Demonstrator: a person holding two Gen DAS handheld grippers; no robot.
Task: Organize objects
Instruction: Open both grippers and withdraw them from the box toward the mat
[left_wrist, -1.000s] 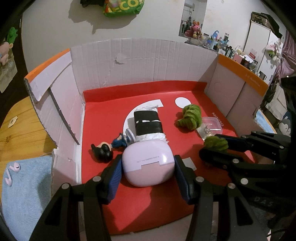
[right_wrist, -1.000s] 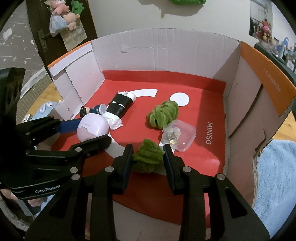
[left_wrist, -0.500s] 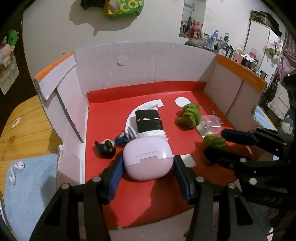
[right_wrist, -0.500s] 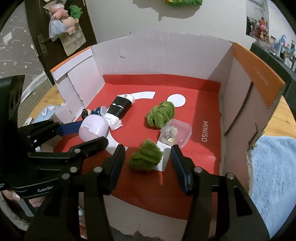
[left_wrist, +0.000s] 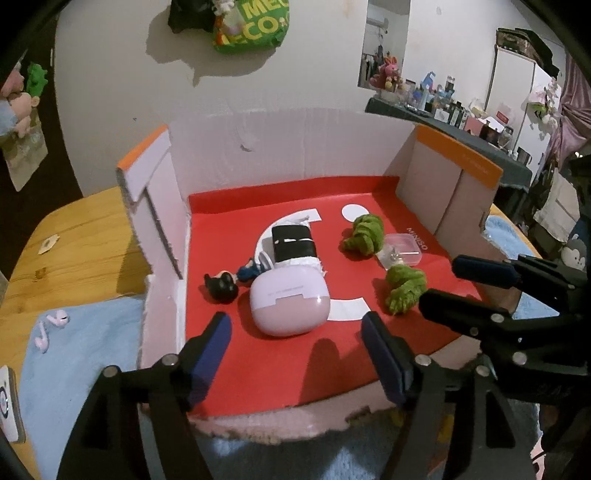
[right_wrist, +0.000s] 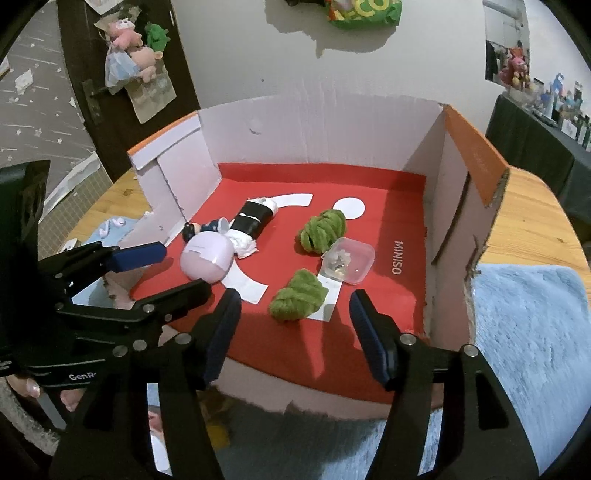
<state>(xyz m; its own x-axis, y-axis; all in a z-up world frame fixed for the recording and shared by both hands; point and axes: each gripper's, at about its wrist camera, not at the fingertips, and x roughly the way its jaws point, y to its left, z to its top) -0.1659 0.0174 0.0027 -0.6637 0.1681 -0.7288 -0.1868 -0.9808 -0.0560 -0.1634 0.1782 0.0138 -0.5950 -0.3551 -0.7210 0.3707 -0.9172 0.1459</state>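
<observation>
A pink case (left_wrist: 290, 304) (right_wrist: 207, 262) lies on the red floor of the cardboard box (left_wrist: 280, 373) (right_wrist: 402, 181). A green fuzzy bundle (left_wrist: 404, 288) (right_wrist: 298, 300) lies near the front, a second one (left_wrist: 364, 234) (right_wrist: 324, 230) further back. A clear plastic box (left_wrist: 402, 250) (right_wrist: 347, 260), a black-wrapped roll (left_wrist: 293, 245) (right_wrist: 255, 219) and a small figure (left_wrist: 225, 285) (right_wrist: 201, 227) lie there too. My left gripper (left_wrist: 295, 347) is open and empty, just in front of the pink case. My right gripper (right_wrist: 295, 330) is open and empty, in front of the near green bundle.
The box stands on a wooden table (left_wrist: 70, 236) (right_wrist: 532, 214). Blue towels lie to its left (left_wrist: 77, 354) and right (right_wrist: 532, 332). Pink earbuds (left_wrist: 48, 328) rest on the left towel. Box walls rise at the back and sides.
Both grippers opened and drew back toward the box's front edge. The left let go of the pink case, the right let go of the near green bundle. Both things lie on the red floor.
</observation>
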